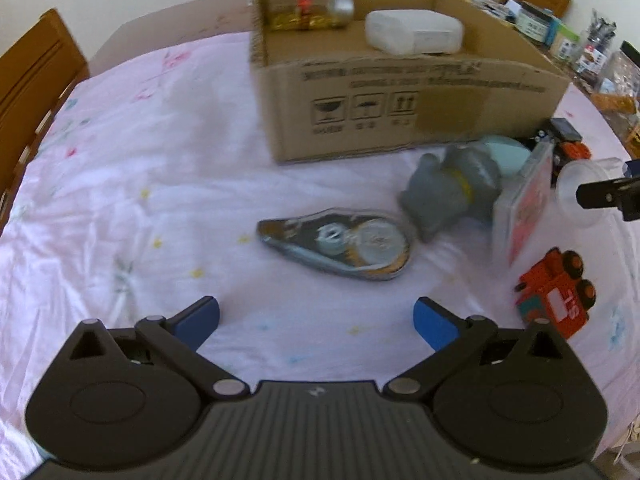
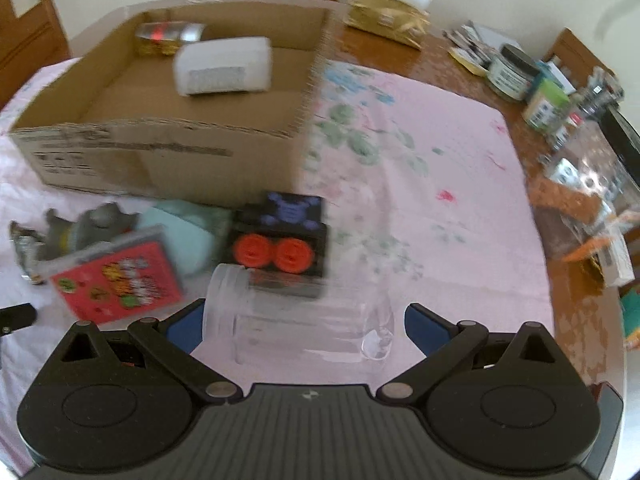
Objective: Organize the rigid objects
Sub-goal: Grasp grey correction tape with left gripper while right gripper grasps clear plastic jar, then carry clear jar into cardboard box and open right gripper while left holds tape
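Cardboard, brown and corrugated, forms the open box in the left wrist view; black handling pictograms are printed on its near wall, and the text line above them is too blurred to read. Inside it lie a white rectangular block and a clear tube with a silver cap. In front of the box, on the pink floral cloth covering the table, sit a teardrop-shaped correction tape, a grey rubbery figure, a clear flat case and a red toy truck. The left claw hovers nearer than the tape, blue pads spread wide and holding nothing.

Seen from the right wrist, the box is upper left. In front of it rests a black block with two orange wheels and a purple skull, beside a red-labelled case. A clear plastic jar lies on its side between the wide-spread pads of the right claw; whether they touch it is unclear.
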A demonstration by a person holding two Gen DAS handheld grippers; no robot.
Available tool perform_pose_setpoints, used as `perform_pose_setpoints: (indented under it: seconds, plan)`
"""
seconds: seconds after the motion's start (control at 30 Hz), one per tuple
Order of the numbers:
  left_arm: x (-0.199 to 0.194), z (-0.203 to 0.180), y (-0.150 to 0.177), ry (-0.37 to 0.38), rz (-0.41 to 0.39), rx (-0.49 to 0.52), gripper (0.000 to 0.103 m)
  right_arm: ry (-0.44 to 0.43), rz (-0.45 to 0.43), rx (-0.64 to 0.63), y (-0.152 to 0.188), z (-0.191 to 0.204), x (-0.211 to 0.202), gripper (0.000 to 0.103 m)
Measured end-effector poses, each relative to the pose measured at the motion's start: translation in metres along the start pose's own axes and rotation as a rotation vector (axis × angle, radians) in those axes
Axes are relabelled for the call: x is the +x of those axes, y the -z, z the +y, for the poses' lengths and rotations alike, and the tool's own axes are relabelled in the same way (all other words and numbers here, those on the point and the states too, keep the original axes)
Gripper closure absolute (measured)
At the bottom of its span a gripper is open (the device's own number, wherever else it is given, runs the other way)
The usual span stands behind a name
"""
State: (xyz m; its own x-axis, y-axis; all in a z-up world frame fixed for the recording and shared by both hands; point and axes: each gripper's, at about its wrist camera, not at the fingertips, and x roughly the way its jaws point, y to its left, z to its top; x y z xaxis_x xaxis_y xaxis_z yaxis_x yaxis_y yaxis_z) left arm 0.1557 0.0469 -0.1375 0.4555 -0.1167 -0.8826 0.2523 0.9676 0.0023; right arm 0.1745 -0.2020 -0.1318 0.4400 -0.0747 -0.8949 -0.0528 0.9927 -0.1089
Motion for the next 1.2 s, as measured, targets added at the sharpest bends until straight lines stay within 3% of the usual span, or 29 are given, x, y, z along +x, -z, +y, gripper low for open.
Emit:
perform_pose_setpoints:
  seconds: [0.37,0.73,1.2]
  plan:
    - [0.006,-0.004,-0.009,0.009,-0.041,0.015,0.0,-0.086,0.036,0.031,0.016,-0.015,0.023,0.0]
    - [0.015,0.0,-0.014,0.004,-0.115,0.007,0.0,-0.102,-0.005,-0.004,0.017,-0.015,0.021,0.0]
    - [0.017,0.001,-0.017,0.014,-0.126,0.024,0.001,-0.103,-0.021,-0.007,0.017,-0.013,0.02,0.0]
